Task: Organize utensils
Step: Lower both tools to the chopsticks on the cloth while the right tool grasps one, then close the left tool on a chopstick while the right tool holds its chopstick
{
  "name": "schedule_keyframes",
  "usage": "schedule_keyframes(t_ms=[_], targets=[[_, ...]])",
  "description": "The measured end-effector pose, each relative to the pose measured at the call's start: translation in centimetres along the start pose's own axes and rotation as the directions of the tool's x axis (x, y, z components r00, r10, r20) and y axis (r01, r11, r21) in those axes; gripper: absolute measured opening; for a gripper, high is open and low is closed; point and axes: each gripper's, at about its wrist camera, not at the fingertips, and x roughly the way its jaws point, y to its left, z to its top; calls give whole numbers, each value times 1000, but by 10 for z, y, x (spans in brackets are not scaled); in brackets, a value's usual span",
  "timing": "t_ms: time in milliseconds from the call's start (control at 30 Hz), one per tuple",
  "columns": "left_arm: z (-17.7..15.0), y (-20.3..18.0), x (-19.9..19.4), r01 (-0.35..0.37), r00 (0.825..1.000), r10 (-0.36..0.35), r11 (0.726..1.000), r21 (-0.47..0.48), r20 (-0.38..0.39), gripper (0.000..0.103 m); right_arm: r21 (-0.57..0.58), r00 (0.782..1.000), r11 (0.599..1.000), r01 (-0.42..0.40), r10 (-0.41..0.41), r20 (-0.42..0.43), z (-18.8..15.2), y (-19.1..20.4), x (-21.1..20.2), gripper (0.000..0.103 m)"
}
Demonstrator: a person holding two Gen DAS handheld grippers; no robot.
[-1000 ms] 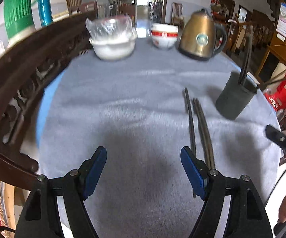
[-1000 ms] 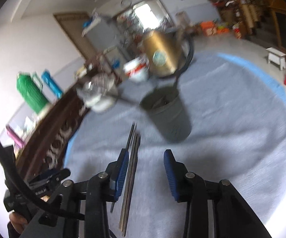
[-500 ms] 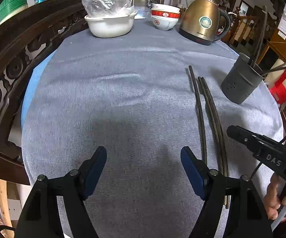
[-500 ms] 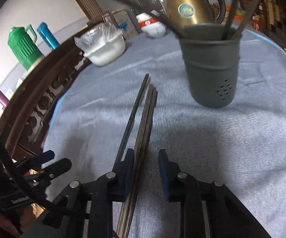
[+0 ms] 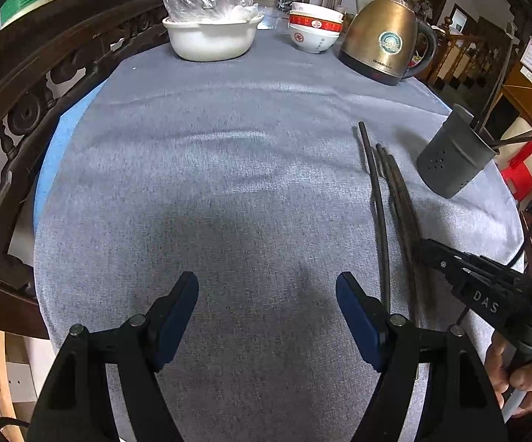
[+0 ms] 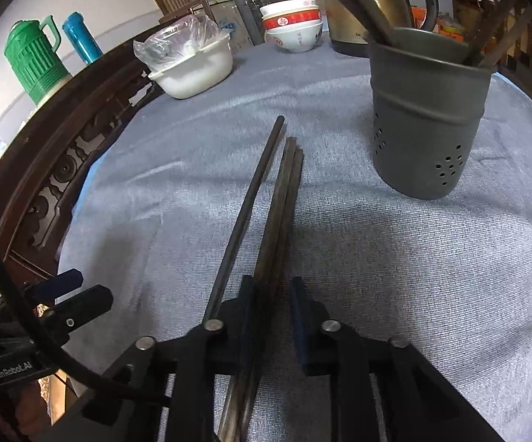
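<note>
Three dark chopsticks lie side by side on the grey tablecloth: a round black one (image 6: 251, 199) and a brown pair (image 6: 282, 199), also in the left wrist view (image 5: 395, 191). A grey perforated utensil holder (image 6: 428, 118) with several sticks in it stands to their right, also in the left wrist view (image 5: 450, 158). My right gripper (image 6: 271, 294) is low over the cloth, its jaws narrowly apart around the near end of the brown pair, not clamped. My left gripper (image 5: 267, 305) is wide open and empty, left of the chopsticks.
A white pot with a plastic bag (image 5: 210, 33), stacked red-and-white bowls (image 5: 313, 31) and a brass kettle (image 5: 383, 48) stand at the table's far side. A carved wooden chair back (image 5: 26, 103) runs along the left edge. A green jug (image 6: 33, 62) stands behind it.
My right gripper has dropped toward the cloth and slid forward, narrowing its jaws around the brown pair. My left gripper drifted slightly; it stays open.
</note>
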Motion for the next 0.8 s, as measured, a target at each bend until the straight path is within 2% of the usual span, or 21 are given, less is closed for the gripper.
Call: schedule_keyframes(t_ms=[100, 200, 300, 433, 533, 700, 800], targets=[[1, -1, -1, 1, 1000, -1, 1000, 3, 0, 77, 59, 999, 998, -27, 28, -18, -2, -15, -3, 12], [1, -3, 0, 3, 1000, -3, 1000, 6, -4, 78, 84, 1000, 996, -14, 15, -16, -5, -27, -9, 12], [1, -7, 0, 12, 1000, -11, 1000, 15, -9, 77, 154, 997, 985, -75, 78, -9, -10, -45, -15, 12], [0, -15, 3, 9, 1000, -8, 999, 38, -18, 78, 221, 997, 972, -79, 75, 23, -18, -67, -25, 12], [0, -20, 4, 8, 1000, -7, 999, 51, -24, 77, 266, 990, 954, -138, 133, 36, -21, -79, -29, 12], [2, -30, 8, 7, 999, -4, 998, 70, -36, 77, 263, 987, 952, -159, 146, 68, -26, -88, -37, 14], [3, -40, 12, 18, 999, -14, 996, 91, -46, 77, 312, 969, 918, -244, 224, 100, -28, -102, -38, 16]])
